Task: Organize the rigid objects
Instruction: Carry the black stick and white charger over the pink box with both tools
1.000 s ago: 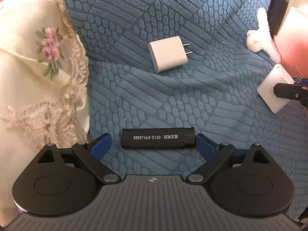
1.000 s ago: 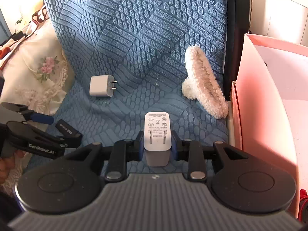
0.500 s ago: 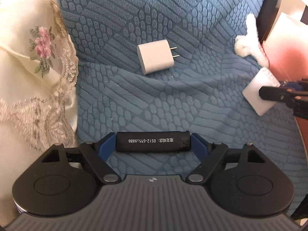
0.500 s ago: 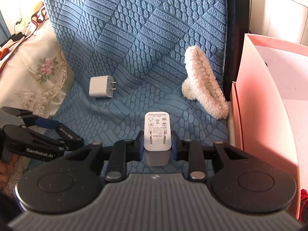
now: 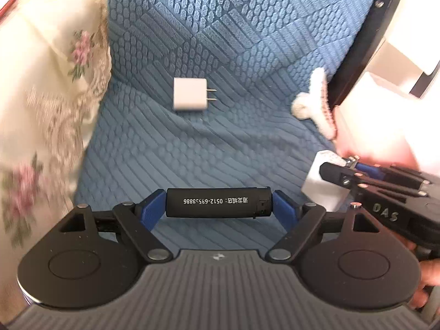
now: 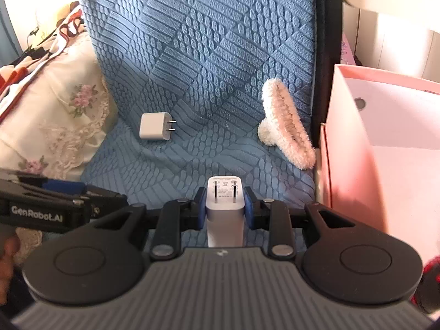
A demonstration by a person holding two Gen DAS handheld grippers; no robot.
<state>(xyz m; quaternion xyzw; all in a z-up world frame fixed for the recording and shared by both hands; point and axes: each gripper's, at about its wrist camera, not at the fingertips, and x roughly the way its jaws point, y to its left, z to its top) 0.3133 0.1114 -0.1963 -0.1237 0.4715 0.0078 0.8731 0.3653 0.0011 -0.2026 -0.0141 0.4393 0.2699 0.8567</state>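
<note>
Blue quilted fabric with a raised geometric weave (image 6: 209, 63) covers the seat and backrest of a sofa, with a cream lace-trimmed floral cushion (image 6: 63, 121) on its left and an open pink cardboard box (image 6: 354, 148) standing just past its right edge. Both grippers are loaded, so the step in hand looks like carrying 2 picked items toward a drop-off. The left gripper (image 5: 219, 206) pinches a black cylindrical lighter with white printed digits (image 5: 218, 202) end to end between its blue pads, holding it crosswise above the seat. The right gripper (image 6: 225, 205) clamps a white rectangular charging plug with 2 metal prongs (image 6: 225, 209) by its sides, prongs pointing away from the camera. Left on the seat are a small white square wall adapter (image 6: 154, 126), lying flat near the backrest crease with its prongs toward the right, and a fluffy white claw hair clip (image 6: 286, 132) resting against the sofa's dark right frame. The next move probably calls for swinging the right gripper over the box wall and spreading it only once the plug is inside; the box is my guess at the container. The 2 grippers sit near each other, so they should go in turn. Open seat lies ahead, while the box wall and dark frame crowd the right.
</note>
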